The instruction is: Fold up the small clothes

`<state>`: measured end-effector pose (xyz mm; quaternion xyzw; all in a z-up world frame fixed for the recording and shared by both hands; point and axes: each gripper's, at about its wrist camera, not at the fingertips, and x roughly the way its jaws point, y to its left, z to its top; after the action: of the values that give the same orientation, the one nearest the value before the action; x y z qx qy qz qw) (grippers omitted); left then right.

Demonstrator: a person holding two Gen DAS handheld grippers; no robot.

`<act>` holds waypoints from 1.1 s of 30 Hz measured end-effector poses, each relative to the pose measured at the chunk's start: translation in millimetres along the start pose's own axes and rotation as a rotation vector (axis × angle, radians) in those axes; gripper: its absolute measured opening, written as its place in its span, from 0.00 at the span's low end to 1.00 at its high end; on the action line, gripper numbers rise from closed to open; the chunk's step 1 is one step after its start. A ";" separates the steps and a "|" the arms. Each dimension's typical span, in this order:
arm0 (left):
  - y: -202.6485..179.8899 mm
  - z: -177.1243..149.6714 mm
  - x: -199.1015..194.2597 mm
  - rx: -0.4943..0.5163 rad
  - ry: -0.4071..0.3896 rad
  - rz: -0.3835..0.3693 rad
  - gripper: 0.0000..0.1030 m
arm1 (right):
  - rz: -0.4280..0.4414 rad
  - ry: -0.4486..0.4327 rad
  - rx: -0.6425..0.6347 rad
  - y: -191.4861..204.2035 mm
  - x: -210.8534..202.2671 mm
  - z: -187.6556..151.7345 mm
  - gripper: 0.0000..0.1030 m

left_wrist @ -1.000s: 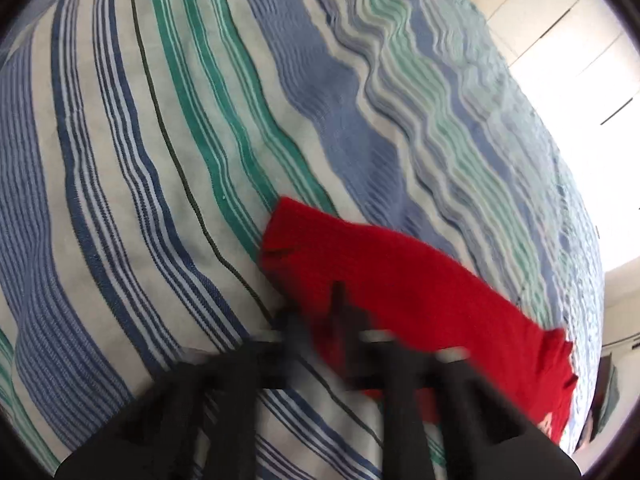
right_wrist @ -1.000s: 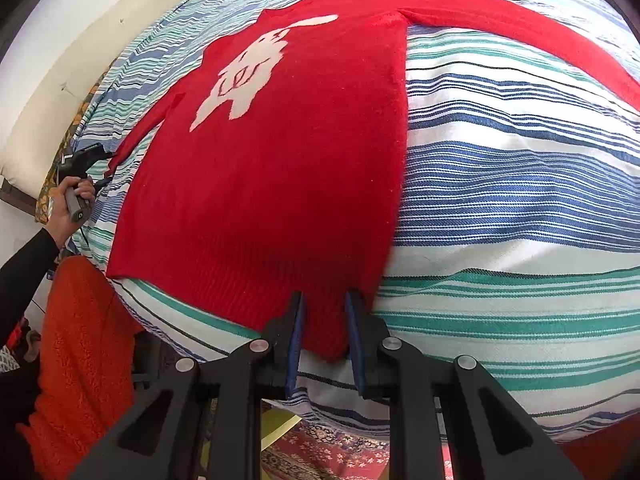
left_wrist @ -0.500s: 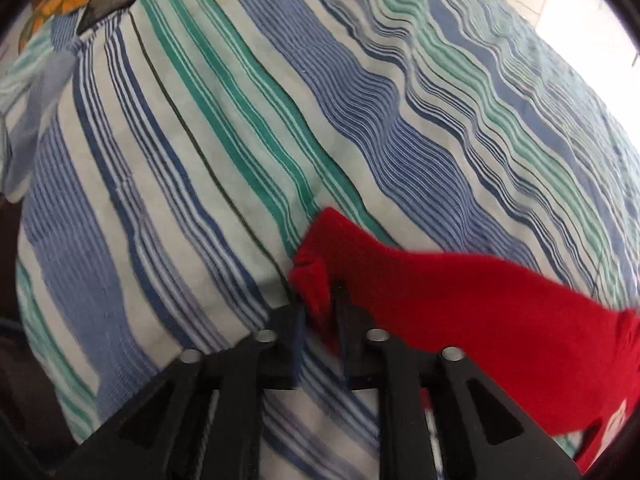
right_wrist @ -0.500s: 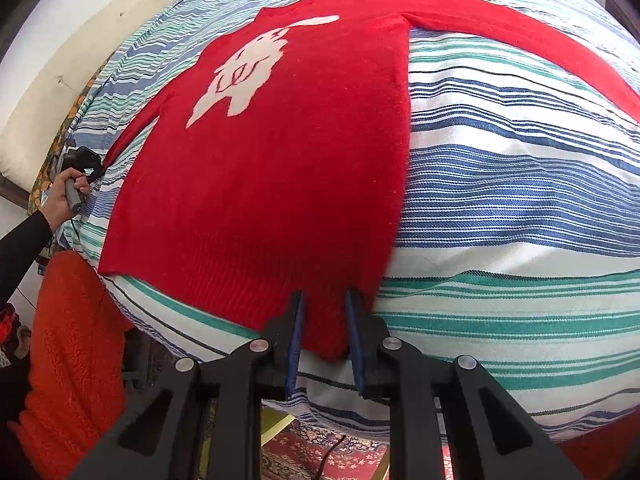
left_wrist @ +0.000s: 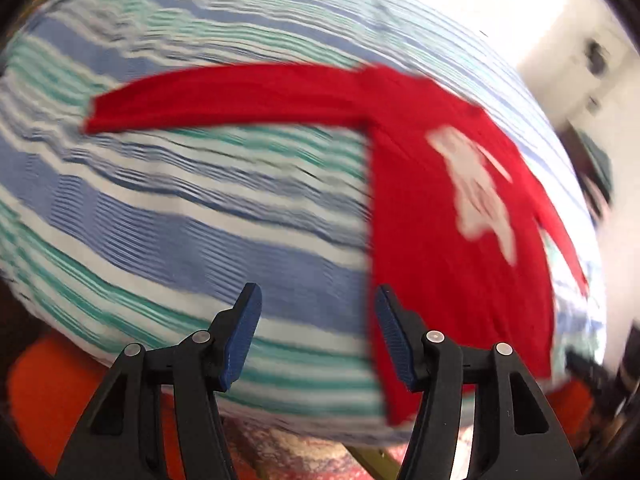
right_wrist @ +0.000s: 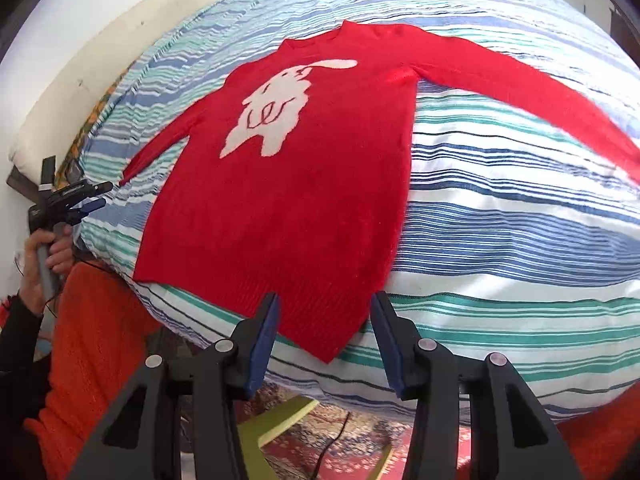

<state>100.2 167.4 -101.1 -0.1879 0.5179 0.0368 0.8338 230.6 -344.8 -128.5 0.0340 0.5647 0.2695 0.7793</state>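
A red sweater [right_wrist: 304, 184] with a white animal figure lies flat, face up, on the striped bedspread [right_wrist: 500, 240], both sleeves spread out. In the blurred left wrist view the sweater [left_wrist: 440, 240] fills the right side with one sleeve [left_wrist: 224, 96] stretched to the left. My right gripper [right_wrist: 324, 332] is open and empty, its jaws either side of the sweater's hem corner. My left gripper [left_wrist: 316, 332] is open and empty, just before the bed's near edge beside the sweater's side seam. It also shows in the right wrist view [right_wrist: 86, 200], held off the bed's left edge.
A cream pillow or headboard [right_wrist: 100, 60] runs along the bed's far left. My orange-clad body [right_wrist: 92, 344] is at the near left edge. A patterned rug [right_wrist: 340, 440] and a yellow-green chair part [right_wrist: 280, 420] lie below the bed edge.
Both grippers have opened and let go of the sweater: the left released the sleeve cuff and swung back toward the bed's near edge, the right released the hem and pulled back a little.
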 end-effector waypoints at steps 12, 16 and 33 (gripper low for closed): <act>-65.3 -49.6 63.3 0.269 0.213 -0.016 0.08 | 0.073 0.112 -0.034 4.6 58.0 -15.2 0.42; -61.3 -54.0 60.2 0.250 0.213 -0.008 0.07 | 0.052 0.105 -0.062 7.5 54.8 -18.9 0.42; -63.0 -53.6 70.9 0.244 0.214 -0.005 0.07 | 0.053 0.097 -0.063 7.9 59.6 -19.9 0.42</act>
<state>103.5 80.7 -167.0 -0.0892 0.6038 -0.0487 0.7907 222.7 -315.7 -184.2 0.0113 0.5921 0.3087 0.7443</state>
